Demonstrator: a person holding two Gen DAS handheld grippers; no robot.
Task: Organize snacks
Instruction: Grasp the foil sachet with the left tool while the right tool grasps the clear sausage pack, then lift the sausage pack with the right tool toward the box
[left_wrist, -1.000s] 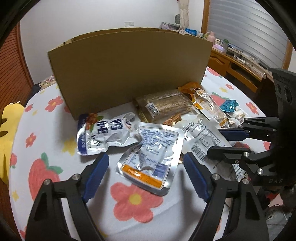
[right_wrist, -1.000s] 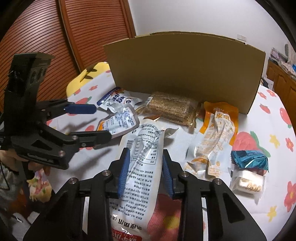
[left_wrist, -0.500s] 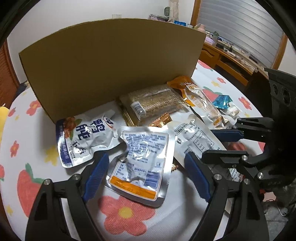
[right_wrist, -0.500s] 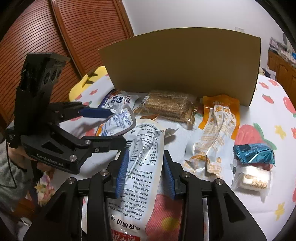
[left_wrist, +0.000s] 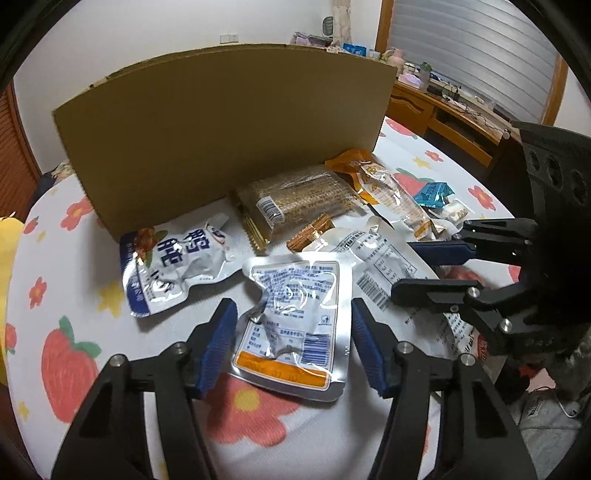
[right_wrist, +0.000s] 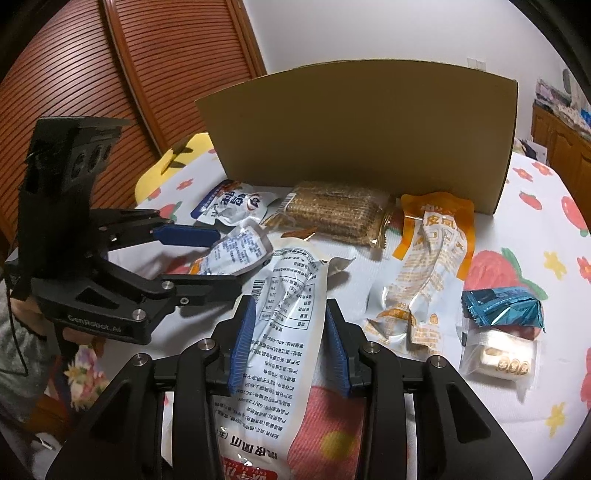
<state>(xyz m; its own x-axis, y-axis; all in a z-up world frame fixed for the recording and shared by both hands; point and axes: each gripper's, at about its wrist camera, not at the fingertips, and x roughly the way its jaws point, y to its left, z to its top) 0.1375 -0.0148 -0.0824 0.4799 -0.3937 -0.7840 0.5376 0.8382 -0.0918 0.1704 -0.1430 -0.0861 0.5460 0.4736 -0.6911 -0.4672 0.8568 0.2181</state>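
Note:
A silver pouch with an orange band (left_wrist: 291, 314) lies flat on the flowered tablecloth between the jaws of my left gripper (left_wrist: 292, 306). Those jaws are closing, and the blue pads stand just beside the pouch's edges without clearly pressing it. In the right wrist view the left gripper (right_wrist: 225, 256) straddles the same silver pouch (right_wrist: 236, 251). My right gripper (right_wrist: 291, 301) is shut on a long white pouch (right_wrist: 288, 332) with black print, both pads against its sides. The right gripper (left_wrist: 402, 267) also shows at the right of the left wrist view.
A tall cardboard box (left_wrist: 221, 122) stands behind the snacks. In front of it lie a blue-and-white pouch (left_wrist: 173, 266), a brown cracker pack (left_wrist: 299, 199), an orange-and-white pack (right_wrist: 432, 258), a teal wrapper (right_wrist: 502, 308) and a small white candy pack (right_wrist: 498, 356).
The left gripper's jaws have narrowed around the silver pouch. The right gripper has kept its hold on the long white pouch without moving.

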